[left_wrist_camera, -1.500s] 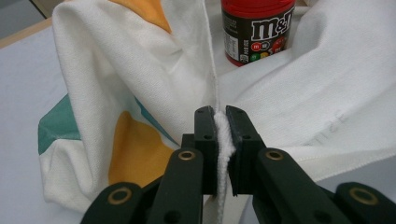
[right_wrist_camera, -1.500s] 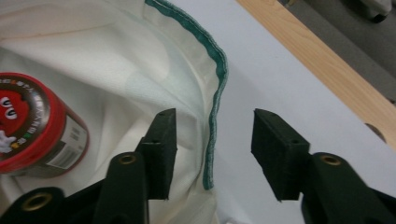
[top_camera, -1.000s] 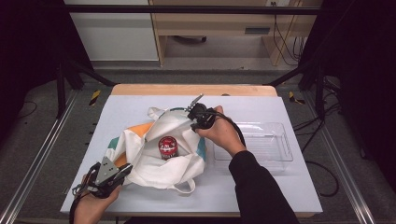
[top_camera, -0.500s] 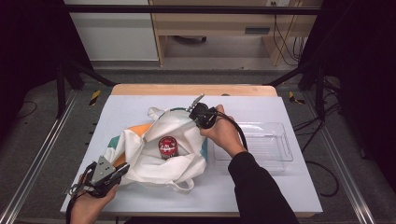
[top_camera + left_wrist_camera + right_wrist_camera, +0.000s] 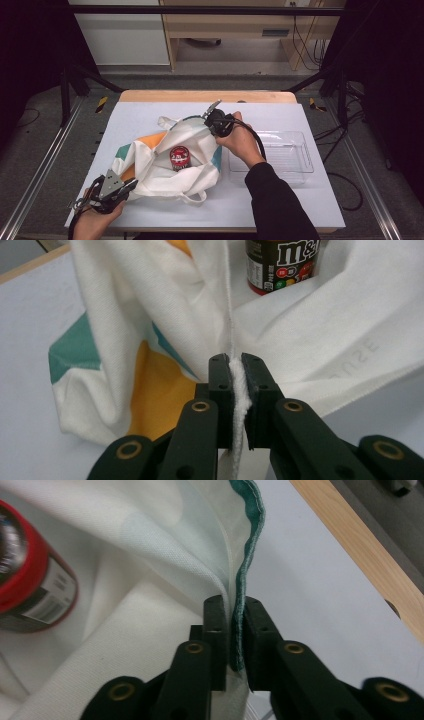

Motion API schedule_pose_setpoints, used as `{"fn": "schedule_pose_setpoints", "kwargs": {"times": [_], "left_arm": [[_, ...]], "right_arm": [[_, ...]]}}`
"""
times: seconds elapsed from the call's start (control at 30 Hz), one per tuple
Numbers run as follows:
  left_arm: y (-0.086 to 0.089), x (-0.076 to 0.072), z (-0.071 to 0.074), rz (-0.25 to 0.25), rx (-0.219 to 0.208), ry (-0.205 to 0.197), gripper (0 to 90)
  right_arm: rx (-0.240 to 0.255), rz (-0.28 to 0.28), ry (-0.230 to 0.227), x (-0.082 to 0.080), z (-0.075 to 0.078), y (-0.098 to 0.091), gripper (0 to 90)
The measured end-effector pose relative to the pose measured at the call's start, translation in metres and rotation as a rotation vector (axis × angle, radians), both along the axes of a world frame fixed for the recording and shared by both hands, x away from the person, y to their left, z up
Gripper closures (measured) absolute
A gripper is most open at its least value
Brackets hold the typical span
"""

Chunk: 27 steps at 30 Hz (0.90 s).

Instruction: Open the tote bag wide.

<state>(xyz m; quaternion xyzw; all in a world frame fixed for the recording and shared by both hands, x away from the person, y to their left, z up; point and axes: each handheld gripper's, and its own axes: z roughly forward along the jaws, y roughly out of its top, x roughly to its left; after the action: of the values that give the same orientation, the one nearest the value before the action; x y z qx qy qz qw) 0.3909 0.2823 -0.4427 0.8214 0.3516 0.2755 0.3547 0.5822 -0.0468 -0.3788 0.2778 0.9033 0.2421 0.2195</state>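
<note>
The white cloth bag (image 5: 170, 160) lies in the middle of the table (image 5: 150, 112), with a candy jar (image 5: 179, 156) (red lid) standing inside. The left claw (image 5: 232, 385) pinches its near left edge. The right claw (image 5: 233, 630), whose jaws have just been opening a little, grips its far right edge.

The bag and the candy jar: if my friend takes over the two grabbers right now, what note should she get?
Left gripper: shut on the cloth bag's near edge.
Right gripper: shut on the bag's far, teal-trimmed edge; its jaws have just been opening a little, with the cloth between them.
Things: the candy jar stands in the bag's open mouth, red lid up. The clear tray sits to the right of the bag.
Done: bag held open at both edges.
Left: probably getting the jar fully in or out; the pictures don't show which.
</note>
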Motion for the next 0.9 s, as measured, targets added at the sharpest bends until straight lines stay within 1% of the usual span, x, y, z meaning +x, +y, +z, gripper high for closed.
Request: {"fn": "schedule_pose_setpoints", "kwargs": {"times": [0.03,0.13,0.17,0.23,0.27,0.3,0.37,0.4,0.43,0.47,0.5,0.53,0.57,0.63,0.67,0.7,0.73,0.8,0.83,0.87,0.9], "left_arm": [[-0.001,0.0,0.0,-0.001,0.0,-0.003,84.0],[-0.001,0.0,0.0,0.0,0.0,-0.008,83.7],[-0.002,0.0,-0.001,0.001,-0.005,-0.008,83.7],[-0.002,0.0,-0.001,0.003,-0.008,-0.008,83.6],[-0.001,0.0,-0.001,0.004,-0.01,-0.01,83.5],[-0.001,0.0,-0.001,0.004,-0.012,-0.009,83.4],[0.0,0.001,-0.001,0.004,-0.019,-0.01,82.9],[0.0,0.001,-0.001,0.004,-0.019,-0.01,82.4],[0.0,0.002,-0.002,0.005,-0.027,-0.013,81.3],[0.0,0.002,-0.002,0.005,-0.027,-0.013,80.0],[0.0,0.002,-0.002,0.006,-0.026,-0.016,78.1],[-0.001,0.002,-0.002,0.006,-0.027,-0.019,78.1],[-0.001,0.002,-0.002,0.008,-0.04,-0.024,74.9],[-0.002,0.002,-0.001,0.009,-0.058,-0.041,64.7],[-0.004,0.001,0.0,0.008,-0.068,-0.054,58.6],[-0.004,0.001,0.0,0.006,-0.071,-0.061,58.6],[-0.006,0.001,0.001,0.0,-0.075,-0.065,55.6],[-0.006,0.001,0.001,-0.007,-0.078,-0.065,53.7],[-0.006,0.001,0.001,-0.003,-0.083,-0.065,51.8],[-0.006,0.001,0.001,-0.006,-0.086,-0.064,51.8],[-0.005,0.001,0.001,-0.008,-0.088,-0.065,51.6]], "right_arm": [[0.012,-0.005,-0.004,-0.002,0.002,0.0,66.8],[0.054,-0.006,-0.026,-0.008,0.012,-0.004,59.2],[0.054,-0.006,-0.026,-0.008,0.012,-0.004,59.2],[0.082,-0.023,-0.053,-0.016,0.02,-0.007,51.9],[0.098,-0.025,-0.058,-0.02,0.022,-0.009,50.5],[0.125,-0.017,-0.066,-0.032,0.028,-0.01,47.3],[0.149,0.008,-0.066,-0.046,0.032,-0.01,43.1],[0.149,0.008,-0.066,-0.046,0.032,-0.01,43.1],[0.168,0.035,-0.063,-0.063,0.033,-0.008,40.4],[0.168,0.035,-0.063,-0.063,0.033,-0.008,40.4],[0.166,0.053,-0.063,-0.077,0.031,-0.005,38.8],[0.166,0.053,-0.063,-0.077,0.031,-0.005,38.0],[0.176,0.065,-0.066,-0.083,0.03,-0.004,37.4],[0.195,0.079,-0.056,-0.095,0.025,-0.001,34.1],[0.2,0.089,-0.033,-0.103,0.02,0.004,30.5],[0.2,0.089,-0.033,-0.103,0.02,0.004,30.5],[0.206,0.094,-0.022,-0.106,0.017,0.007,29.8],[0.22,0.122,-0.001,-0.113,0.01,0.014,29.4],[0.234,0.144,0.018,-0.12,-0.002,0.022,31.0],[0.234,0.144,0.018,-0.12,-0.002,0.022,31.0],[0.214,0.153,0.02,-0.123,-0.011,0.027,31.3]]}}
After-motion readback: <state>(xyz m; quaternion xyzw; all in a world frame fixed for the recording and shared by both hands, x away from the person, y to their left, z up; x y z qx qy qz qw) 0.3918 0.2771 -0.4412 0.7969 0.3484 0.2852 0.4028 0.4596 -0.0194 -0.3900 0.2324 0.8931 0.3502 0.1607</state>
